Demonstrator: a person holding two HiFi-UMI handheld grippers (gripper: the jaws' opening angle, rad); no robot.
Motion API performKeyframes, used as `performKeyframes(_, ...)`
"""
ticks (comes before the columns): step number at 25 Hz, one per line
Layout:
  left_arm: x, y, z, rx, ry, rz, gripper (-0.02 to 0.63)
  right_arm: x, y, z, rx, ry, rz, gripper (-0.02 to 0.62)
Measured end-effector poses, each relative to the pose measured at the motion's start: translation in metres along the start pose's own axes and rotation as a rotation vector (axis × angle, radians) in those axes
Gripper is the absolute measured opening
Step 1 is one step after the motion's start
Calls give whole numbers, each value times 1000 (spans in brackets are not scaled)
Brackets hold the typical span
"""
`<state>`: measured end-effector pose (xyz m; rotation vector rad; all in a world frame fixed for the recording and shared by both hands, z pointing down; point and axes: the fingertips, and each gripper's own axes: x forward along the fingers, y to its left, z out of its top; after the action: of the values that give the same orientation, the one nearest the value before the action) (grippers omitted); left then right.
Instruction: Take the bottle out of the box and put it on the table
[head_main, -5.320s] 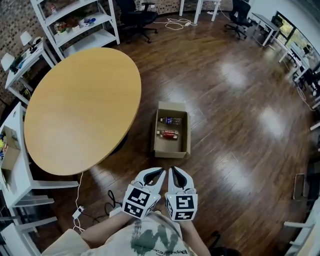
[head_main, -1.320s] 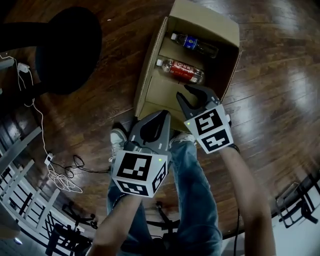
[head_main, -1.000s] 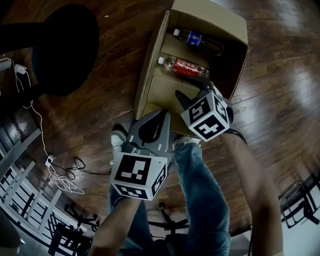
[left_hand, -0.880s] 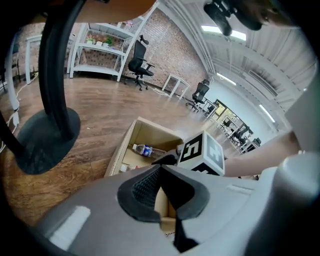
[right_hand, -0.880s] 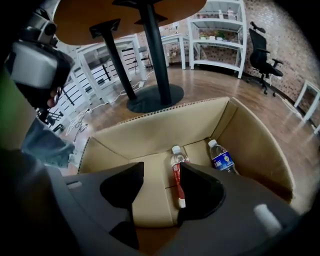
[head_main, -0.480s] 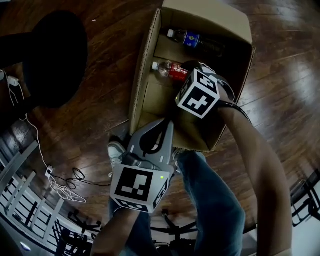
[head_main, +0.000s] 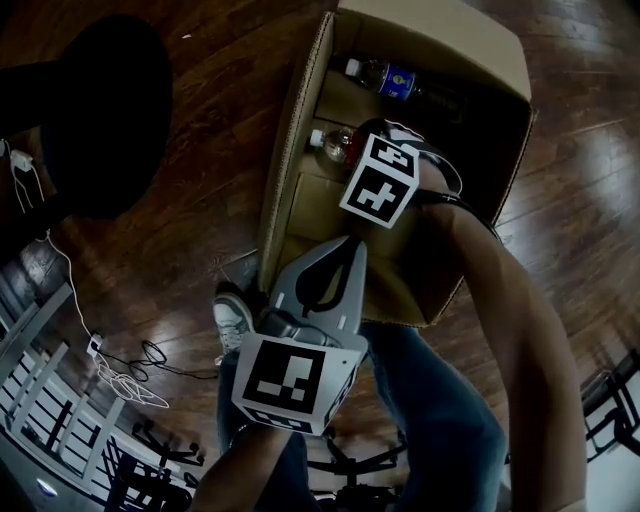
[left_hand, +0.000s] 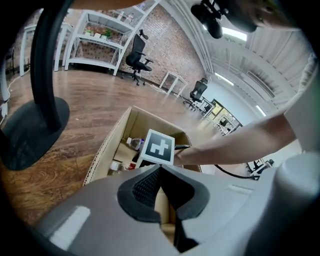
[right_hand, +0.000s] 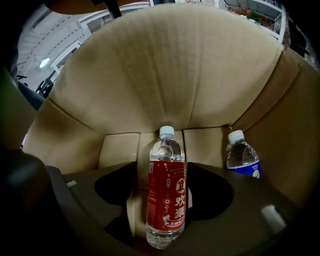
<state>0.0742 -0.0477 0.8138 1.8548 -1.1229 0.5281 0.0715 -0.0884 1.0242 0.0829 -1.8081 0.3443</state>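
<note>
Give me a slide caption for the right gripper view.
Right tool, jaws opening, straddles a red-labelled bottle lying in the cardboard box; a blue-labelled bottle lies beside it.

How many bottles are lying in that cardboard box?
2. The red-label bottle lies between the opening jaws of the right gripper; the blue-label bottle lies beside it, nearer the far wall of the box. The arm hides some floor, so another may be hidden.
</note>
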Motion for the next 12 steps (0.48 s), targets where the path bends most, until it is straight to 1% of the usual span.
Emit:
performKeyframes(4, 5, 1, 0, 10, 2, -6, -3, 16, -2, -2, -41, 39, -20, 325)
performKeyframes(7, 9, 9, -4, -8, 1, 5, -3, 26, -7, -5, -52, 65, -53, 324)
performKeyframes(10, 16, 16, -8, -20, -19, 17, -3, 35, -18, -7, -64, 97, -96, 324)
performKeyframes(12, 18, 15, -10, -30, -11, 10, -3, 42, -23, -12, -60, 131, -100, 324)
